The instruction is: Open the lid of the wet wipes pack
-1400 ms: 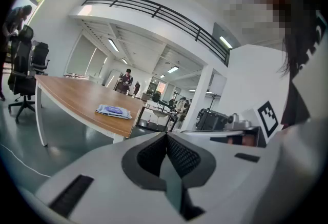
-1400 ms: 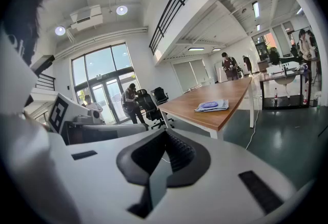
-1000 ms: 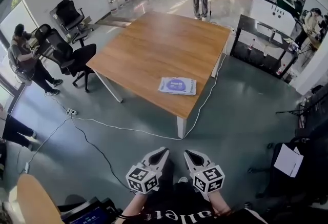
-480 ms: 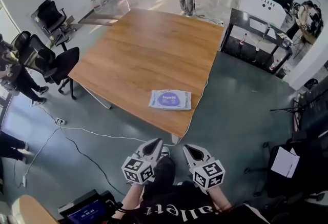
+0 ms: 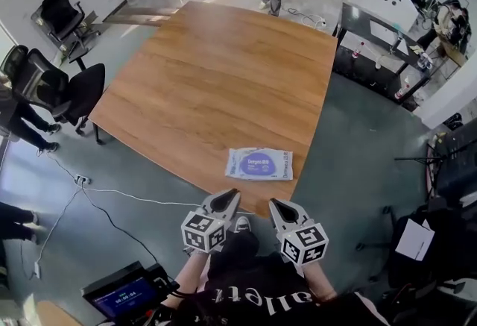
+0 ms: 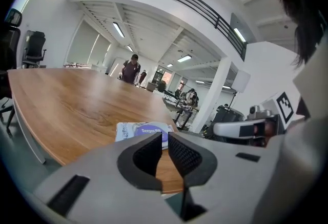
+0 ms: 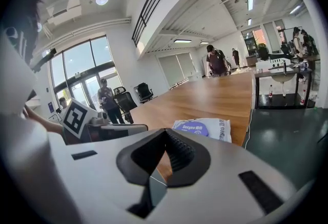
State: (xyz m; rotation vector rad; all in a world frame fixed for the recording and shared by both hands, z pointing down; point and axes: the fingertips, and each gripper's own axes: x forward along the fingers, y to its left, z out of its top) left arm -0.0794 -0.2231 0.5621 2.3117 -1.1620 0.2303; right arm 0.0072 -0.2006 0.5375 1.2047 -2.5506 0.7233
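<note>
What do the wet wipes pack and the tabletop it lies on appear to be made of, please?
Wet wipes pack: probably soft plastic film, slightly glossy, with wrinkled edges. Tabletop: wood or wood-look laminate, satin; grain streaks and soft reflections show.

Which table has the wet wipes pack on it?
The big wooden table; the wet wipes pack lies near its front edge. The dark desk at right does not hold it.

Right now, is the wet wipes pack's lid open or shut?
Shut: the purple oval lid lies flat on the white wipes pack, no flap raised.
</note>
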